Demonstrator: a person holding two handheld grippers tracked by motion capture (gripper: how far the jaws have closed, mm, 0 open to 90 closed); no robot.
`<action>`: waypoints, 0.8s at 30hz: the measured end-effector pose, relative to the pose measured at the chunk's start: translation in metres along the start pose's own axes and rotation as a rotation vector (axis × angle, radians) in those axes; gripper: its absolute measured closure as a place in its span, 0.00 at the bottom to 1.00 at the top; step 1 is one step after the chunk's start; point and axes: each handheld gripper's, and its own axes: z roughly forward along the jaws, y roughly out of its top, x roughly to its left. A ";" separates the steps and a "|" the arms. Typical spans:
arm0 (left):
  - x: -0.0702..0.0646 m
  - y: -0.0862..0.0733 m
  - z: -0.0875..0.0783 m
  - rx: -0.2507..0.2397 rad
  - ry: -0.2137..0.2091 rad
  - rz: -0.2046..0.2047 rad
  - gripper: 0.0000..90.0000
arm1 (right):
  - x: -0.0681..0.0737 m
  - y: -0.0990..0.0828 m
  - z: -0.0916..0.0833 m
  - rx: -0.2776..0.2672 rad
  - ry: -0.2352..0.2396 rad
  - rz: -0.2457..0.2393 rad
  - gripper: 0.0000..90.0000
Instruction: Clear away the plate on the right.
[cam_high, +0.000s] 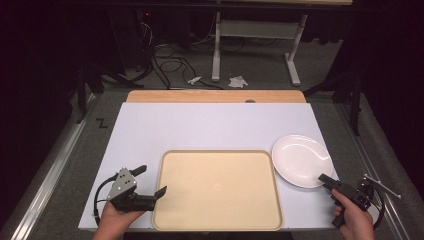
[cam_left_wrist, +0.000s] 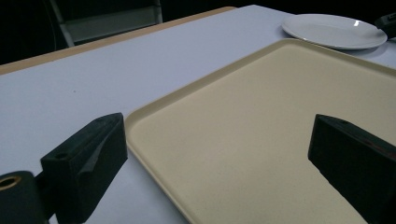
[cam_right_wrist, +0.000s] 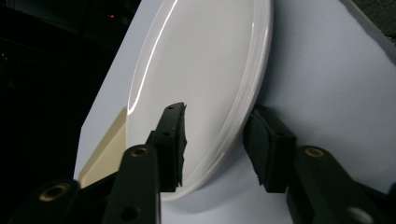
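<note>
White china sits between the jaws of the right tongs (cam_right_wrist: 215, 140): one jaw lies over the plate (cam_right_wrist: 205, 70), the other under its near rim, with a gap showing, so they straddle the edge without yet pinching it. That plate rests on the pale tabletop (cam_high: 200, 125) just to the right of the beige tray (cam_high: 217, 187), close to the tabletop's right edge.

Over on the other side, the left tongs (cam_high: 150, 185) are spread wide at the tray's near left corner, one jaw over the tray, one out over the tabletop, gripping nothing.

My worry is the plate. Its glaze looks slick and the grip would catch only a thin strip of rim, so if the right tongs close shallow, I'd expect it to pivot and slide out on the lift. With the edge of the tabletop so near, a nudge outward could send it toward the floor. The left tongs could also bump the tray and shift it.
</note>
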 end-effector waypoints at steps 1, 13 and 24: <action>0.000 0.000 0.000 0.001 0.000 0.000 0.06 | -0.001 0.000 0.000 0.003 0.001 -0.001 0.70; 0.000 0.000 0.000 0.000 0.000 0.000 0.06 | 0.000 0.000 0.000 0.002 -0.043 -0.020 0.83; 0.000 0.000 0.000 0.000 -0.001 0.000 0.06 | -0.006 0.005 -0.001 0.000 -0.017 0.034 0.93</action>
